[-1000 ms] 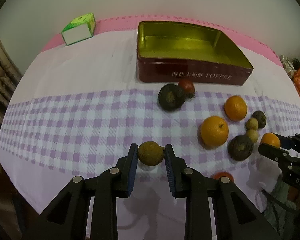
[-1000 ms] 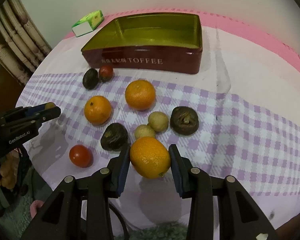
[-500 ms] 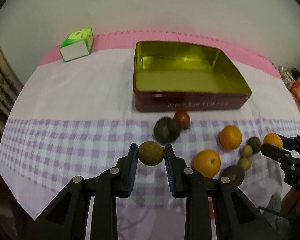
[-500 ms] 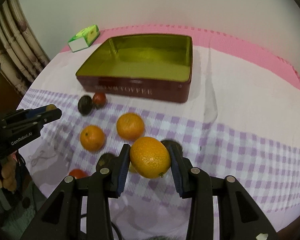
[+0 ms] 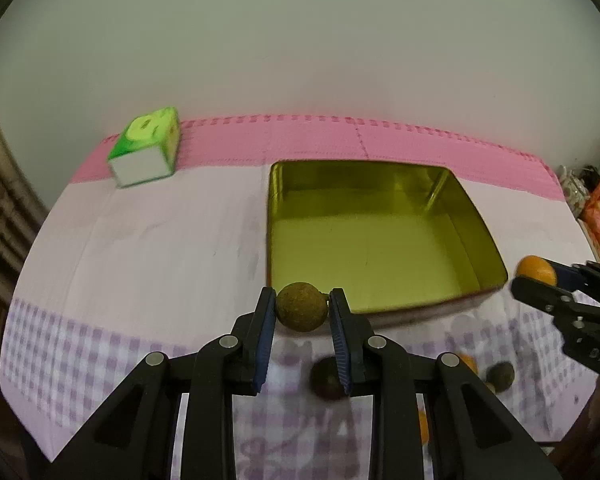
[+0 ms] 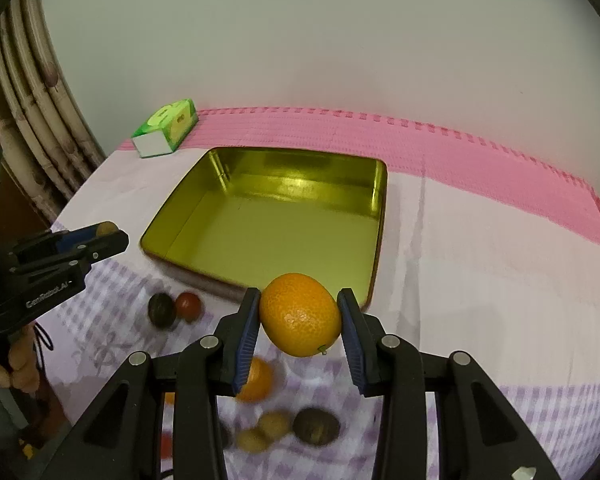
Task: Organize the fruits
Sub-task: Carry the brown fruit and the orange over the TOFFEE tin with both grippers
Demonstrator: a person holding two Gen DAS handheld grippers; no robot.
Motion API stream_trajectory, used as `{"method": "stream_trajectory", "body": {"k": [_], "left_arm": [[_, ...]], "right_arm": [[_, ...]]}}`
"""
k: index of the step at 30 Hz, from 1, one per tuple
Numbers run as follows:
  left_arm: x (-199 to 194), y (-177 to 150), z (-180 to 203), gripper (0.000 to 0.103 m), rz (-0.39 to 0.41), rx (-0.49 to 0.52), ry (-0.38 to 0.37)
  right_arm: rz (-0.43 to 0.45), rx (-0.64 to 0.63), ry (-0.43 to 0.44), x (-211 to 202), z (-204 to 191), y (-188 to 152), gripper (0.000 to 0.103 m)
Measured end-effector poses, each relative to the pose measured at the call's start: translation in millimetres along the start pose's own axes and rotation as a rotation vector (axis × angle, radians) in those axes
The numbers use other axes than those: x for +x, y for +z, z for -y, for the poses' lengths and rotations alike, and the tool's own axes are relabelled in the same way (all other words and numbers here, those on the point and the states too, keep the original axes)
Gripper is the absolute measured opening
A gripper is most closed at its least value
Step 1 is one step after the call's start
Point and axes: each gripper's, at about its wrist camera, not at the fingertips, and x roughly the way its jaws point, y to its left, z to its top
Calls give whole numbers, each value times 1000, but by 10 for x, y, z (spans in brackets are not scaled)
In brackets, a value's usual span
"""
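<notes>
My left gripper (image 5: 301, 307) is shut on a small round brown fruit (image 5: 301, 307), held in the air just before the near rim of the gold-lined red tin (image 5: 364, 248). My right gripper (image 6: 300, 316) is shut on an orange (image 6: 300, 315), hanging at the near right corner of the same tin (image 6: 268, 224). The tin is bare inside. In the left wrist view the right gripper (image 5: 540, 280) shows at the right edge with the orange (image 5: 536, 270). In the right wrist view the left gripper (image 6: 100, 236) enters from the left.
Loose fruit lies on the checked cloth below: a dark fruit (image 6: 162, 310), a red one (image 6: 189, 306), another orange (image 6: 256, 380), two small tan fruits (image 6: 264, 430) and a brown one (image 6: 315, 426). A green tissue box (image 5: 146, 148) stands at the back left, by the wall.
Both grippers have risen and moved forward toward the tin with their fruit. The tin now looks larger and nearer, and the loose fruit has slipped toward the bottom of both views.
</notes>
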Motion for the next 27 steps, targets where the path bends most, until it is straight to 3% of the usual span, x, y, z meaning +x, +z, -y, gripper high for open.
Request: {"method": "stream_trajectory", "body": {"k": [10,27], "left_arm": [[443,279,-23,28,-81,-3,-2],[872,224,68,28,-161,-3,7]], "right_arm": [[-70,-19,-22,478,45,238,36],[-134,-39,-40,803,41,203,37]]}}
